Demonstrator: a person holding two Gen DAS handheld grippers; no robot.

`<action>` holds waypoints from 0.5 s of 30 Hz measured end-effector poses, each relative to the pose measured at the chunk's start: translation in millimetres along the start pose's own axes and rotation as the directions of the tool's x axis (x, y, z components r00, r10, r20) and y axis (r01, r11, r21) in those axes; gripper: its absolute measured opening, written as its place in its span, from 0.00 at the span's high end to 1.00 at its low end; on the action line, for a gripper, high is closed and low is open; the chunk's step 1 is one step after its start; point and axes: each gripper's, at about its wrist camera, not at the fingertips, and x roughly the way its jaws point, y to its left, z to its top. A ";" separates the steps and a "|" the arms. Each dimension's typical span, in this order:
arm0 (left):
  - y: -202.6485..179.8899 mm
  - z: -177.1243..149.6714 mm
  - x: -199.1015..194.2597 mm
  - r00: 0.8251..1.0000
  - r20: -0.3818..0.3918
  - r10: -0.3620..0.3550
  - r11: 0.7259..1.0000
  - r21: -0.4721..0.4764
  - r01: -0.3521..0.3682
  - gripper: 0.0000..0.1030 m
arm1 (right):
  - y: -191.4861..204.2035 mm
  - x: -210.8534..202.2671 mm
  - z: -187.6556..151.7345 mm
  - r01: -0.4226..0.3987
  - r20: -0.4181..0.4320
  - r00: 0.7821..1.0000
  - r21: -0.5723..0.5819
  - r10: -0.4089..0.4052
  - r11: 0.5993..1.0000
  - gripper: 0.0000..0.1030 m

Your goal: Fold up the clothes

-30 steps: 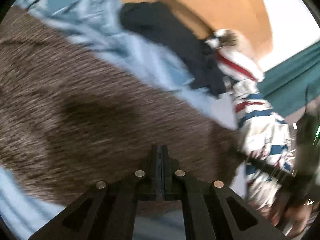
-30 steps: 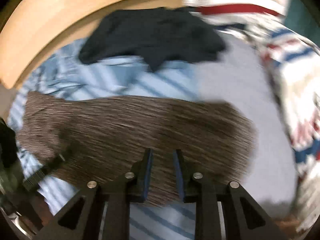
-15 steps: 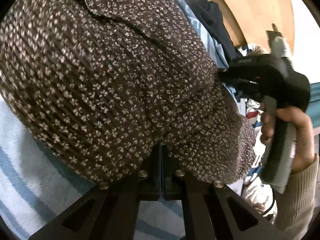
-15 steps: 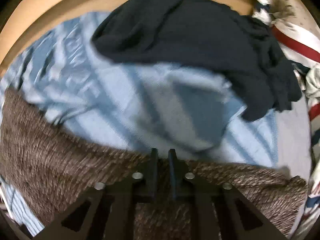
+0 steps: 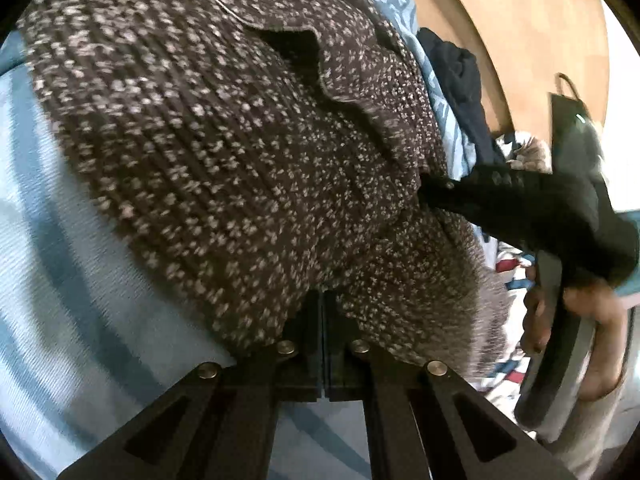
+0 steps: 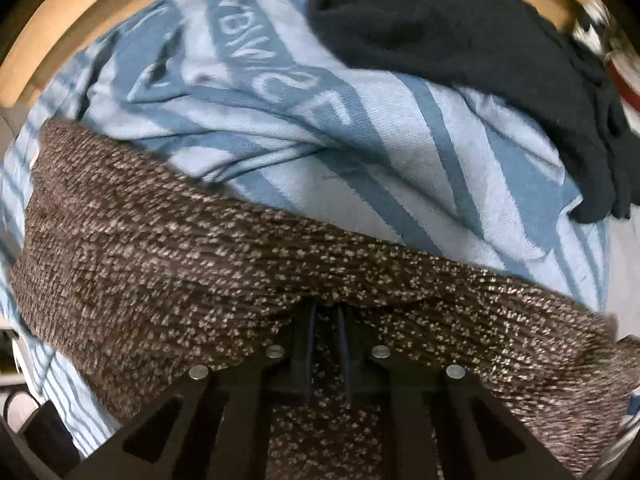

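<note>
Speckled garment (image 6: 280,280) on striped towel (image 6: 360,160), dark garment (image 6: 460,40) behind — patterned blanket (image 5: 516,276) rightward.

The black two-finger left gripper (image 5: 322,312) has its jaws pressed flat together, with the edge of a brown speckled knit garment (image 5: 224,152) pinched between the tips. To its right, the black two-finger right gripper (image 6: 325,320) is also clamped on that garment, its blue-lined fingers (image 6: 311,344) nearly meeting around the cloth. In the left wrist view, the person's bare right hand (image 5: 576,320) wraps around that gripper's grey handle.
</note>
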 end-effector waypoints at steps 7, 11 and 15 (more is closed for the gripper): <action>-35.5 55.1 -50.2 0.973 0.230 -0.004 0.996 0.090 -0.017 0.97 | 26.2 -34.1 -1.0 -0.099 0.106 0.989 -0.059 0.105 0.993 0.85; -13.8 84.4 -29.0 0.972 0.170 0.160 0.979 0.101 -0.178 0.97 | 32.5 -22.4 11.1 -0.165 0.102 0.981 -0.008 0.165 0.986 0.82; 14.5 89.9 -14.8 0.991 0.055 0.124 0.987 0.095 -0.129 0.97 | 50.5 -32.3 19.5 -0.175 0.140 0.974 -0.045 0.180 0.984 0.82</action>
